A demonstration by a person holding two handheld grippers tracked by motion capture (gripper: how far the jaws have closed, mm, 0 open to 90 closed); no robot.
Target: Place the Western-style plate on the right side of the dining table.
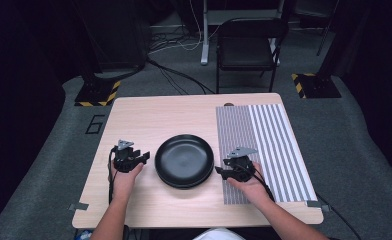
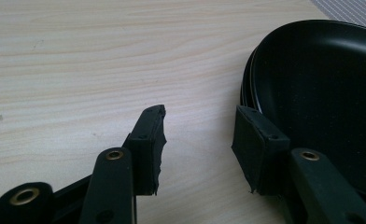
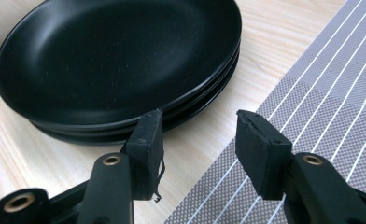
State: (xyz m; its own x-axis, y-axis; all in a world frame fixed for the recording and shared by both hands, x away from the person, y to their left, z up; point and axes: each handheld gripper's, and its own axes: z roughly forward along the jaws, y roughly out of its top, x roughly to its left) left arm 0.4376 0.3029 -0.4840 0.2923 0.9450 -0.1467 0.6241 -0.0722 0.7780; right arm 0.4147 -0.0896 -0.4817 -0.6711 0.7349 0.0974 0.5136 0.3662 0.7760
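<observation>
1. Plates (image 1: 184,160), black and stacked one on another, sat near the middle of the pale wooden surface (image 1: 149,117), directly between the two hands; in the right gripper view three rims seemed to show, though the exact count was hard to tell.
2. The left tongs (image 1: 143,157) lay just beside the stack's left edge, pointing toward it. Their jaws stood partly apart with nothing between them; in the left gripper view one pad (image 2: 258,147) sat right at the stack's rim, but whether it touched could not be told.
3. The right tongs (image 1: 220,171) lay just beside the stack's right edge, over the near-left corner of the striped grey mat (image 1: 269,145). Their jaws also stood partly apart and held nothing; in the right gripper view the rim ran just past one pad (image 3: 146,151), while the other hung above the mat.
4. Both tongs were about equally near, so neither hand had a clear advantage; the stack lay inward from each.
5. The plates were round, with no long axis, so the approach seemed to turn only on the rim: each hand probably needed to move inward and set one jaw above and one below the top plate's edge.
6. The mat lay to the stack's right, close beside it.
</observation>
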